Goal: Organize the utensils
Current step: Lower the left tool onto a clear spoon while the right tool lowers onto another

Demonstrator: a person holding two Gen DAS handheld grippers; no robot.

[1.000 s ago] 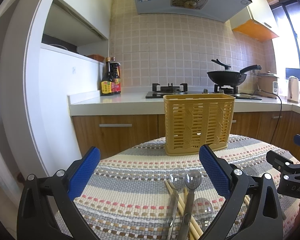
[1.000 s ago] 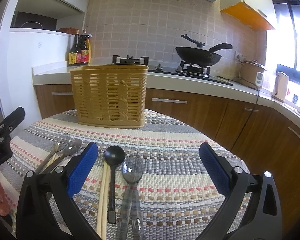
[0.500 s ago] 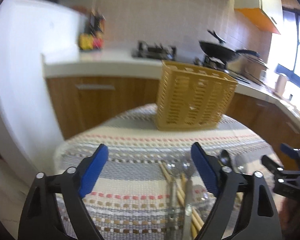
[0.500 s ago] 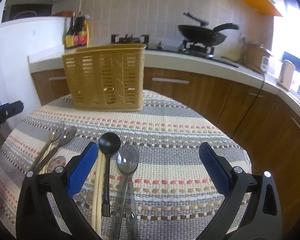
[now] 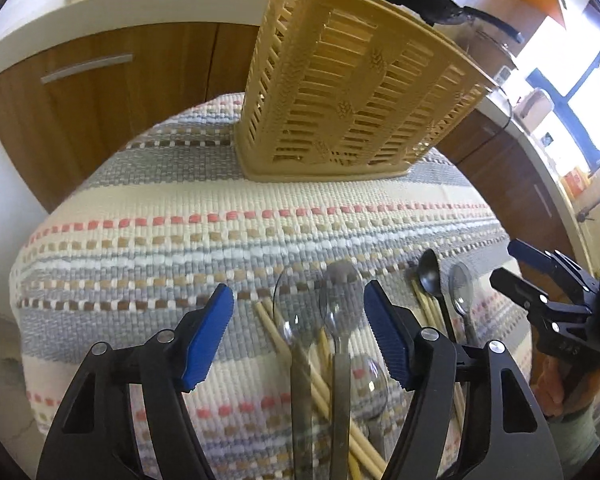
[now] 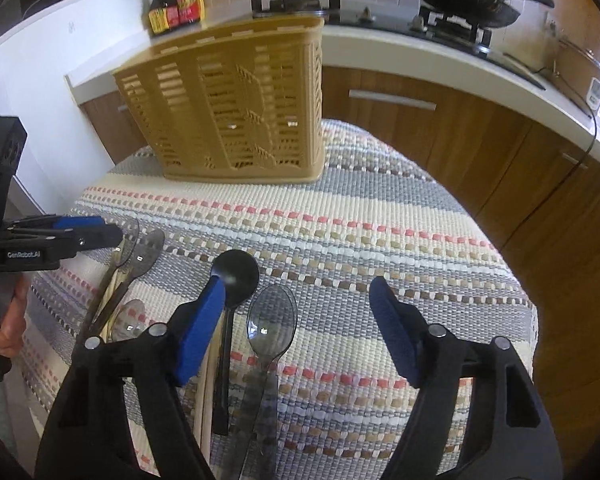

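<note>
- Utensils lie flat on the striped cloth (image 5: 228, 200) that covers the tabletop, in two small piles, and none is in the yellow basket (image 5: 352, 92) yet, so I think the job is only starting.
- My left gripper (image 5: 298, 334) is spread wide and holds nothing. It hangs low over the left pile.
- Between its blue pads (image 5: 208, 336) I see two clear spoons (image 5: 296, 320) side by side, with chopsticks (image 5: 324, 384) under them and a third clear spoon (image 5: 370, 380) closer to me.
- My right gripper (image 6: 296, 332) is wide too, and empty. It hangs over the right pile.
- There I count one black spoon (image 6: 236, 272), one smoky clear spoon (image 6: 271, 322), and pale chopsticks (image 6: 205, 400) just beside the black one.
- That makes five spoons in all. I cannot count the chopsticks, they lie too close together.
- There is one basket. It stands upright at the far side of the cloth, well apart from both piles.
- To do this step well, I would go down on just one spoon handle, keep it in the middle of the pads, and close slowly so it does not slip or drag its neighbor along.
- The spoons touch each other, so picking an outer one first looks easiest.
</note>
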